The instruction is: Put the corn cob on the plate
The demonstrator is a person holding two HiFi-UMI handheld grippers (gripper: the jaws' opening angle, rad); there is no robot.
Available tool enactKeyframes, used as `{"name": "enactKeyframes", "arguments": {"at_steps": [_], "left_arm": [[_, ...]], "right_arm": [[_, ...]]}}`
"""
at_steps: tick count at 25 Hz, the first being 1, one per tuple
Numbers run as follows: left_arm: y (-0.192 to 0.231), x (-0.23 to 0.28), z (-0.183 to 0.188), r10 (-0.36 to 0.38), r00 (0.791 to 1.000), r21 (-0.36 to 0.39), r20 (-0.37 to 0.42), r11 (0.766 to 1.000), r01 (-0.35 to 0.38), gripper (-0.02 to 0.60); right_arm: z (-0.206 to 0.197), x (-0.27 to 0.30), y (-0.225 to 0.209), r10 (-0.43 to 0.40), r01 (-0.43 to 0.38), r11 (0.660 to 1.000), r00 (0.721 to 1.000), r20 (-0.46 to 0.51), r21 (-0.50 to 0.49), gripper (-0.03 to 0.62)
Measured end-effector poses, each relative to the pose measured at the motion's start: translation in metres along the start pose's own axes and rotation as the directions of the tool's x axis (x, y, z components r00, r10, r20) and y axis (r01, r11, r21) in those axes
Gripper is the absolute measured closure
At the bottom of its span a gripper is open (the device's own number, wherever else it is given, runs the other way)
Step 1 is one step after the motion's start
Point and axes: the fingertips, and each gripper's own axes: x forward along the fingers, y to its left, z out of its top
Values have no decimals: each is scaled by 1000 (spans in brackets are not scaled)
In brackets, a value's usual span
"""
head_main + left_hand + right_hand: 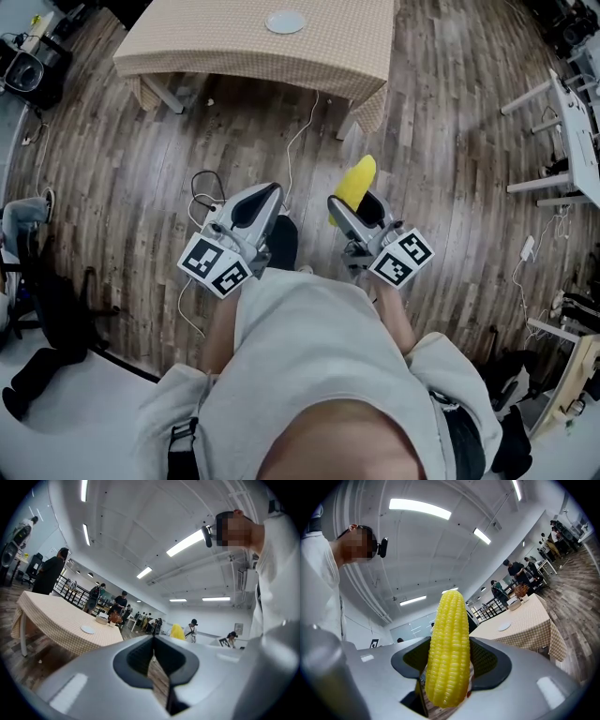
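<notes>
- The right claw [450, 663] was clenched on the corn cob [449, 634], with one jaw pressed against each side of the cob.
- In the right gripper view the cob stood on end between the jaws. Its tapered tip reached well beyond them and its blunt end hung below the pads.
- The left claw [153, 649] was clenched with its jaw tips together and nothing between them. Only a sliver of floor showed through the gap behind the tips.
- In the head view both claws sat side by side, close in front of the person's pale top [319, 375]. A marker cube was at the rear of each, left [217, 265] and right [402, 258].
- Both claws and the cob were over the wooden floor [450, 169], short of the surface [216, 42], which was covered with a checked cloth.
- The plate [285, 22] lay on the surface towards its far side, bare and well apart from the cob.
- A thin cable [300, 141] trailed across the floor from the surface towards the left claw.
- Several people stood in the room beyond the surface, too small to detail.
</notes>
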Motion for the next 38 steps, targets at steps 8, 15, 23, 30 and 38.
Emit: {"name": "enactKeyframes", "arguments": {"at_steps": [8,15,23,30,38], "left_arm": [[70,46,25,-6,1000,-20,-3,1000,6,574],[138,77,60,-8,1000,-34,14,999,8,574],[199,111,91,-26,999,-16,31,1000,27,574],[226,128,88,-25,1000,-45,11,999,25,574],[260,164,91,24,1000,-42,4,999,-24,574]], "right_arm": [[24,70,-42,-16,15,1000,1000,-14,-2,335],[51,147,-69,-15,14,1000,1000,-19,-21,335],[73,209,-99,-28,28,999,1000,-5,-27,335],[73,231,-122,-49,49,999,999,-10,-8,335],[85,269,-166,-11,11,1000,1000,-19,7,335]]}}
